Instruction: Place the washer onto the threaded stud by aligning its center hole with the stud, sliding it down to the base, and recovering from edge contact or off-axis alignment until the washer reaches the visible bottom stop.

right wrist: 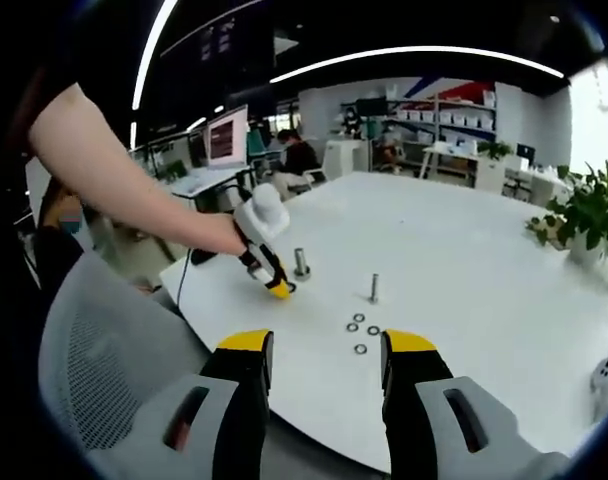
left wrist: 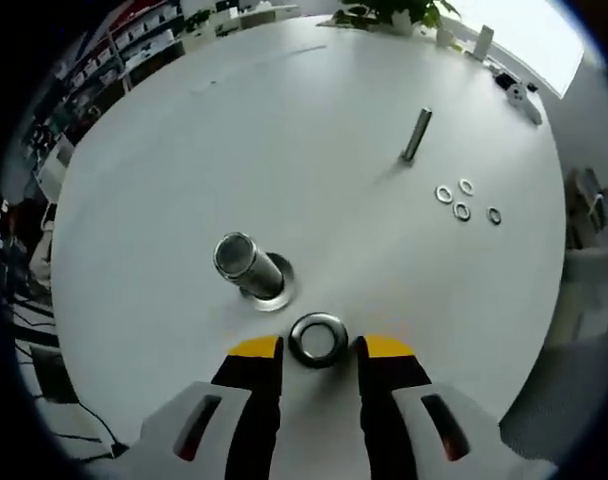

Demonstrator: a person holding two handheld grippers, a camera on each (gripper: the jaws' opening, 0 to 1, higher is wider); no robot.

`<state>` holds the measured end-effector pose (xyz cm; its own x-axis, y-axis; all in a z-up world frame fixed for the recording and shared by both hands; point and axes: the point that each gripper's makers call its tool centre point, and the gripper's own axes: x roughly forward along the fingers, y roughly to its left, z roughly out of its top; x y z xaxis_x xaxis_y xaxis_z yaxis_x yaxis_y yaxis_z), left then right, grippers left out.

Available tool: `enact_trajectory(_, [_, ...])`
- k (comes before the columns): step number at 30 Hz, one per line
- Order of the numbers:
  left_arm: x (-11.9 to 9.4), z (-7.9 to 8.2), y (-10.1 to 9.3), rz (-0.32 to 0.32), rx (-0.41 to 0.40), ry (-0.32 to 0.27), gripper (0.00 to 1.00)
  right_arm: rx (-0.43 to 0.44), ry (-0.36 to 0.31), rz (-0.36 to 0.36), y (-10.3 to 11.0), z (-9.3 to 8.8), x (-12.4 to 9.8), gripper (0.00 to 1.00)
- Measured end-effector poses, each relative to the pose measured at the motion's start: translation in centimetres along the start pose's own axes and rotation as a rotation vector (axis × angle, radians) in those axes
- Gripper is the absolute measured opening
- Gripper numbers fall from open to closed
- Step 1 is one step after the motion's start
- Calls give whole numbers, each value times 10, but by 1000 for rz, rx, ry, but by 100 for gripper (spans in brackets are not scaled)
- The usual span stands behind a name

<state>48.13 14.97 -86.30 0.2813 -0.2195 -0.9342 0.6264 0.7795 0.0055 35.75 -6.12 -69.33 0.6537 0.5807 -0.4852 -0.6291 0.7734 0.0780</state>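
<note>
In the left gripper view a thick metal stud (left wrist: 246, 264) stands on a round base (left wrist: 275, 296) on the white table (left wrist: 284, 150). Just in front of it a metal washer (left wrist: 318, 338) lies flat between the yellow tips of my left gripper (left wrist: 321, 347). The jaws are open, with a thin gap on each side of the washer. The right gripper view has the left gripper (right wrist: 280, 289), held by a person's hand, low at the table beside that stud (right wrist: 301, 263). My right gripper (right wrist: 326, 350) hovers open and empty near the table's edge.
A thin threaded stud (left wrist: 416, 135) (right wrist: 373, 288) stands further out, with several small washers (left wrist: 464, 200) (right wrist: 361, 328) beside it. A grey mesh chair (right wrist: 94, 360) sits by the table's near edge. Potted plants (right wrist: 584, 215) line the far right side.
</note>
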Motion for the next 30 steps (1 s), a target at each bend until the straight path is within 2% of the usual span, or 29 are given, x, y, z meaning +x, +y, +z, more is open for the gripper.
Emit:
enact_trajectory(4, [1, 1, 1, -2, -1, 22, 27, 6, 0, 4, 0, 0, 0, 45])
enact_trajectory(7, [1, 2, 0, -14, 28, 34, 21, 3, 1, 8, 2, 0, 0, 45])
enact_trajectory(14, [1, 1, 0, -24, 60, 88, 21, 9, -3, 11, 2, 1, 1, 45])
enact_trajectory(20, [1, 0, -2, -30, 88, 168, 21, 7, -5, 9, 2, 1, 0, 45])
enact_trajectory(26, [1, -2, 0, -26, 75, 167, 20, 3, -2, 9, 2, 1, 1, 45])
enact_trajectory(30, [1, -2, 1, -16, 50, 123, 20, 7, -4, 9, 2, 1, 0, 45])
